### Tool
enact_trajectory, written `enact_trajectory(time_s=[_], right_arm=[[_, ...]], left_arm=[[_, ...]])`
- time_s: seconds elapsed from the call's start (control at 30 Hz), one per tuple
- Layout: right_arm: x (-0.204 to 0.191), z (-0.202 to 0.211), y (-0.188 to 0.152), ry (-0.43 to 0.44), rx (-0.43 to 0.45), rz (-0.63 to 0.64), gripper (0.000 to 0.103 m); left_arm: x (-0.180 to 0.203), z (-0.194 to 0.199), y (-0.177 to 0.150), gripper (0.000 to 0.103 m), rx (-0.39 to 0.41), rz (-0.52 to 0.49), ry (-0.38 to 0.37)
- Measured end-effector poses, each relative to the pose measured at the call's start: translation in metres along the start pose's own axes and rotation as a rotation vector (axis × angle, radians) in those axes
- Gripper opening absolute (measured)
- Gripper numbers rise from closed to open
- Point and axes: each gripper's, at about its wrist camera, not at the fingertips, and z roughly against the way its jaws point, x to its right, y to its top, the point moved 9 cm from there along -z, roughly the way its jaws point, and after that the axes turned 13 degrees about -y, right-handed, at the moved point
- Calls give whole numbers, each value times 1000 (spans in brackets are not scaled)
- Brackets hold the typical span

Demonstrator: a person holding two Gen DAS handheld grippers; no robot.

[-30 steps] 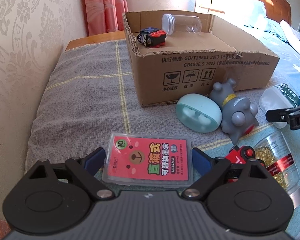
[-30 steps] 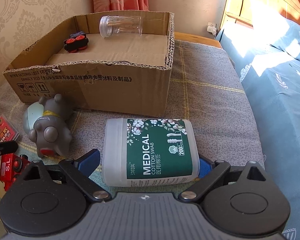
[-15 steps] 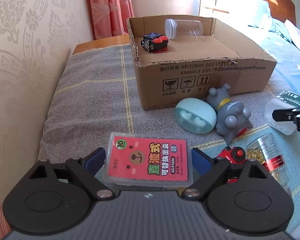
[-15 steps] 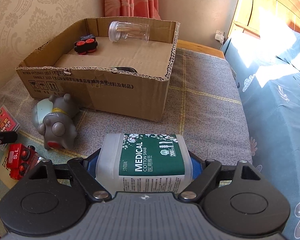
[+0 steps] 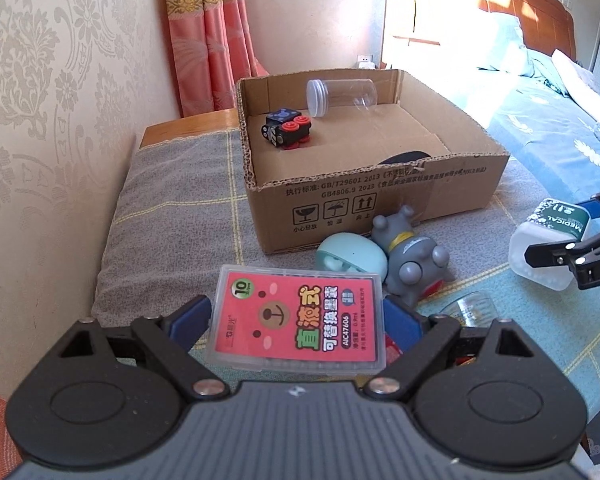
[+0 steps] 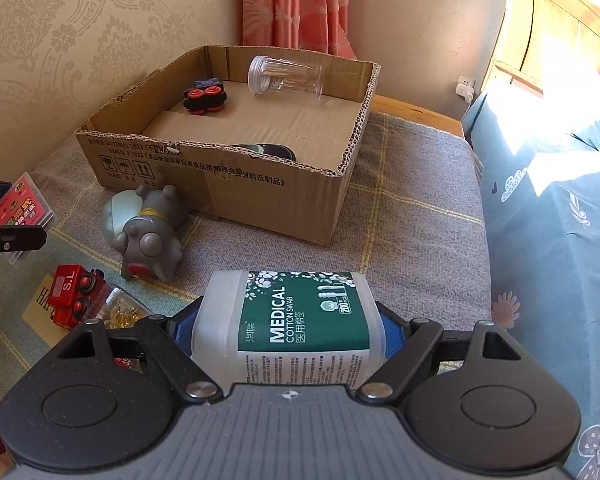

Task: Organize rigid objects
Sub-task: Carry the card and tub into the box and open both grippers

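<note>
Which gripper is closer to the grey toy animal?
Left. The left gripper, holding its red card case, sits just beside the grey toy animal; the right gripper is farther off.

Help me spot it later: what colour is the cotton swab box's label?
Dark green, white flowers; cotton swab box, right wrist view.

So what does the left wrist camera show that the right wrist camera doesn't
Only the left wrist view shows the left gripper shut on the pink card case, face up close.

Only the right wrist view shows the right gripper shut on the cotton swab tub, its jaws having just closed, plus the red toy truck unhidden.

Both show the cardboard box holding a clear jar and black toy block, and the grey toy outside.
</note>
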Motion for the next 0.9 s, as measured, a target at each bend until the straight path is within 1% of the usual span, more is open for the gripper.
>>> enact_trajectory(time_s=[0.13, 0.27, 0.4, 0.5, 0.57, 0.63, 0.7, 0.77, 0.8, 0.9], right_arm=[[2, 16, 12, 28, 35, -2, 86], [4, 31, 31, 50, 88, -1, 86], [4, 39, 53, 47, 139, 16, 86], [2, 40, 68, 47, 164, 17, 86], [1, 38, 77, 47, 171, 18, 86], [1, 36, 84, 44, 174, 22, 86], [-1, 33, 91, 44, 172, 30, 86], [-3, 29, 95, 38, 169, 39, 86], [-4, 26, 97, 34, 165, 40, 86], [-4, 17, 101, 33, 151, 35, 86]], left_arm=[[15, 8, 18, 91, 30, -16, -40], [26, 7, 44, 91, 62, -46, -33], [33, -9, 78, 91, 84, -44, -74], [31, -27, 100, 91, 80, -44, -80], [27, -41, 114, 91, 73, -42, -69], [21, -55, 124, 91, 58, -17, -68], [15, -68, 133, 91, 61, -4, -65], [8, -78, 138, 92, 68, 0, -42], [5, -82, 138, 92, 72, -5, -19], [1, -81, 136, 93, 87, -18, 21]])
